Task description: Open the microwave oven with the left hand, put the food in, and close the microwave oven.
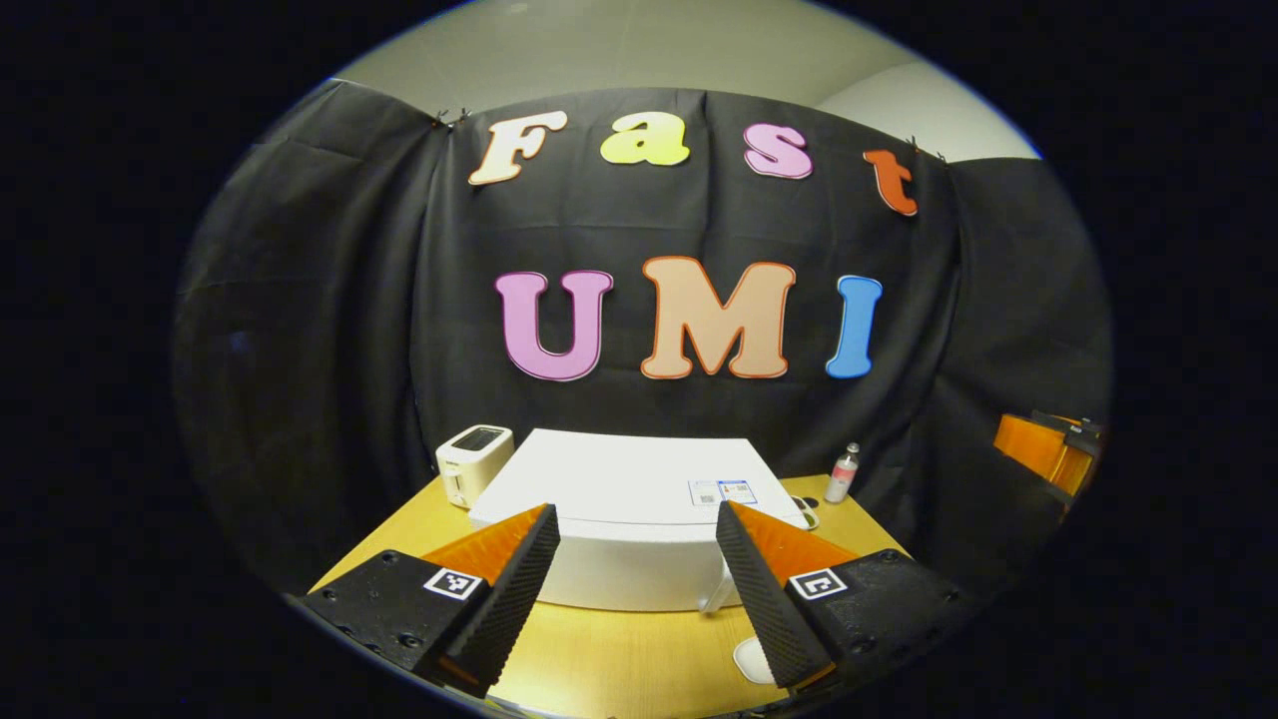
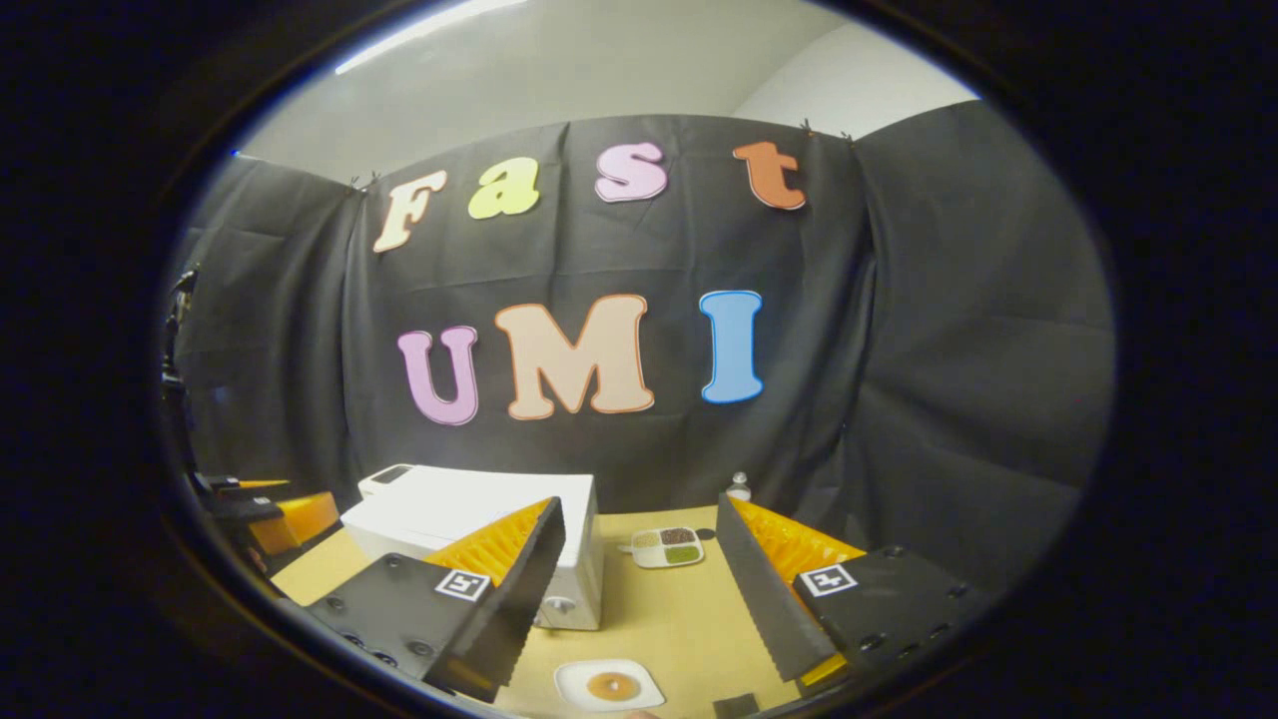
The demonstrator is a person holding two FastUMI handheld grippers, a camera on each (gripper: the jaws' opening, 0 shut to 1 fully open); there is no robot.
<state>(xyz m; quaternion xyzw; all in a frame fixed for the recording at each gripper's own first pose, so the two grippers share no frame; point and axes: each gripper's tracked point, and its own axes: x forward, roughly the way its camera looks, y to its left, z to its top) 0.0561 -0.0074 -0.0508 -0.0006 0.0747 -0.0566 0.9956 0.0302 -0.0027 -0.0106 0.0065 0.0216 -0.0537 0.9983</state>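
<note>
White microwave oven (image 1: pixel 624 519) sits shut on the wooden desk (image 1: pixel 619 654); both grippers, left (image 1: pixel 634 569) and right (image 2: pixel 639 569), hover with jaws wide, empty. Food plate (image 2: pixel 609 686) lies near its front.

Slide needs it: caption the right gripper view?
Open right gripper above the table, microwave closed, plated food below.

No wording can be made out. A sticker (image 1: pixel 723 491) on top of the microwave (image 1: pixel 624 489) is too small to tell its print. Each gripper finger bears a square black-and-white marker (image 1: pixel 452 583), a coded pattern without letters.
</note>
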